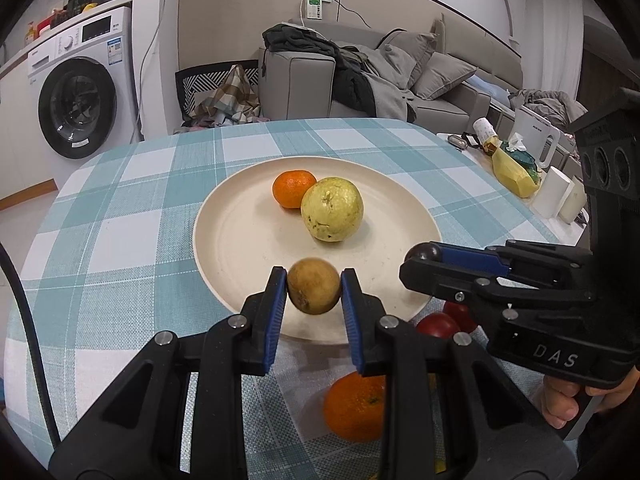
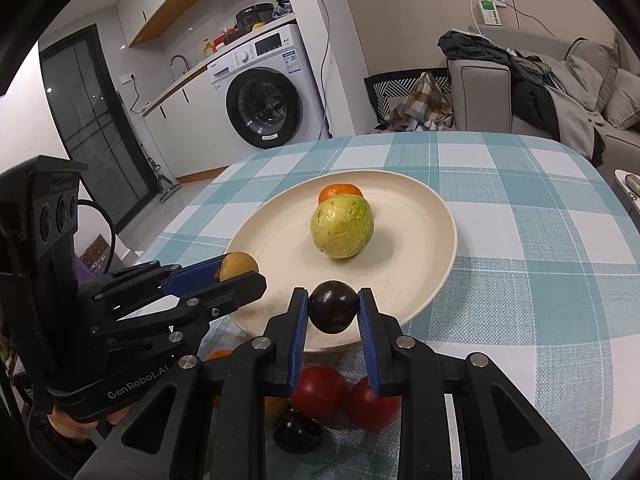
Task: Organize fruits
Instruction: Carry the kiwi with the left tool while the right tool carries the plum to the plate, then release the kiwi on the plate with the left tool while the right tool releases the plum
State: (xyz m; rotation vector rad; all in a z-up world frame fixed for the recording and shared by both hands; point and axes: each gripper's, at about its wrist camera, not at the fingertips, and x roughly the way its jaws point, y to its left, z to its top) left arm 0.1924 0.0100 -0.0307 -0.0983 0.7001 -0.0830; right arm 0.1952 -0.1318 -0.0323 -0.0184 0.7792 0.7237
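Though perhaps blurred, left hand-held gripper (image 1: 314,292) clamping round brown fruit (image 1: 314,291), right hand-held gripper (image 2: 334,307) glossy dark plum (image 2: 334,306).

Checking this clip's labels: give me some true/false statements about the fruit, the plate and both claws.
1. The left claw grips a brownish round fruit. True.
2. The right claw is empty. False: it grips a dark purple round fruit.
3. The round cream plate holds a small orange mandarin and a yellow-green guava-like fruit. True.
4. The two red round fruits lie on the plate. False: they lie on the checked tablecloth.
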